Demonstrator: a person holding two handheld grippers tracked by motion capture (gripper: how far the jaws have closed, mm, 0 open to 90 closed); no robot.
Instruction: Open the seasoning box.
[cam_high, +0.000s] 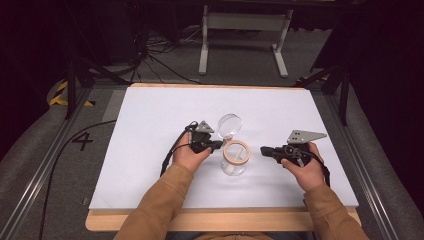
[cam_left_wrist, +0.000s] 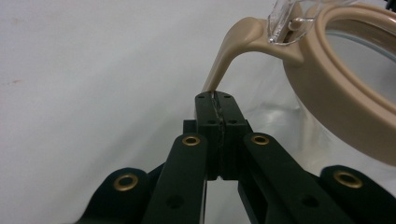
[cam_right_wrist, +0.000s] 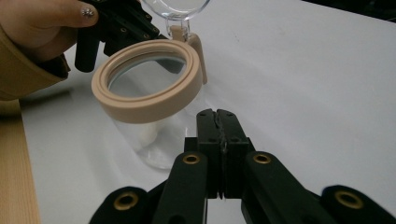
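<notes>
A clear jar (cam_high: 236, 161) with a beige rim (cam_right_wrist: 140, 105) stands upright in the middle of the white table (cam_high: 150, 130). Its round clear lid (cam_high: 229, 125) is swung open on the far side. Something small and white lies at the jar's bottom (cam_right_wrist: 145, 134). My left gripper (cam_high: 218, 145) is at the jar's left, jaws shut. In the left gripper view its tips (cam_left_wrist: 215, 95) meet the end of the beige latch arm (cam_left_wrist: 229, 51); I cannot tell whether they pinch it. My right gripper (cam_high: 263, 149) hovers just right of the jar, shut and holding nothing (cam_right_wrist: 218, 112).
The white sheet lies on a wooden board whose front edge (cam_high: 200, 219) shows near the person. Metal rails (cam_high: 45, 160) run along both sides. A white frame (cam_high: 245, 35) and cables (cam_high: 150, 55) sit on the floor beyond the table.
</notes>
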